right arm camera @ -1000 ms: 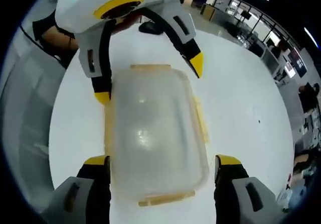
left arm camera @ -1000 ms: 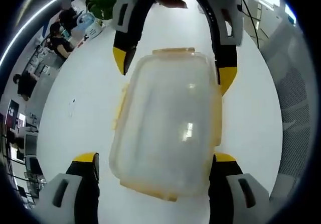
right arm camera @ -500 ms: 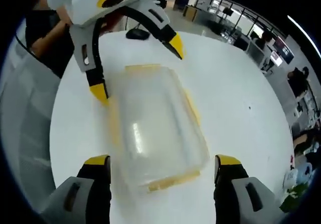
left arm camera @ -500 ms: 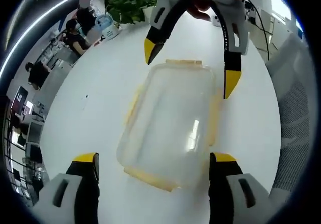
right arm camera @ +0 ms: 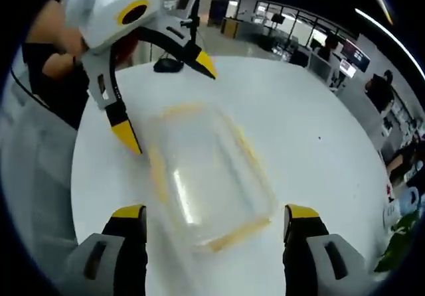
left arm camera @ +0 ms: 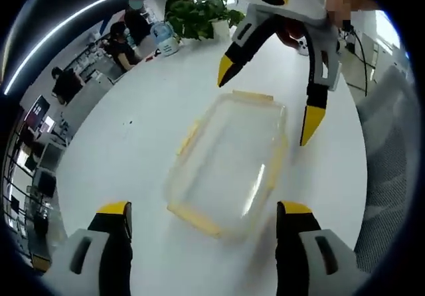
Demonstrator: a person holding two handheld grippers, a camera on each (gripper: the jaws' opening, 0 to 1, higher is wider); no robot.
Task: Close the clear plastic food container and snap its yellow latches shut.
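Our left gripper (left arm camera: 202, 218) hangs wide open over the clear container (left arm camera: 229, 164) on the white table (left arm camera: 126, 150) — lid on, yellow latches (left arm camera: 188, 139) splayed. Opposite, our right gripper (right arm camera: 211, 222), equally spread. We should press each latch squarely — bracing the far side.

Left gripper view: looking down from close above, facing the right gripper (left arm camera: 282, 107) at 1 o'clock. Right gripper view: opposite, facing the left gripper (right arm camera: 166, 103) at 11 o'clock. Shared between both: container (left arm camera: 229, 170) (right arm camera: 206, 173) on white table (left arm camera: 133, 143) (right arm camera: 312, 137).
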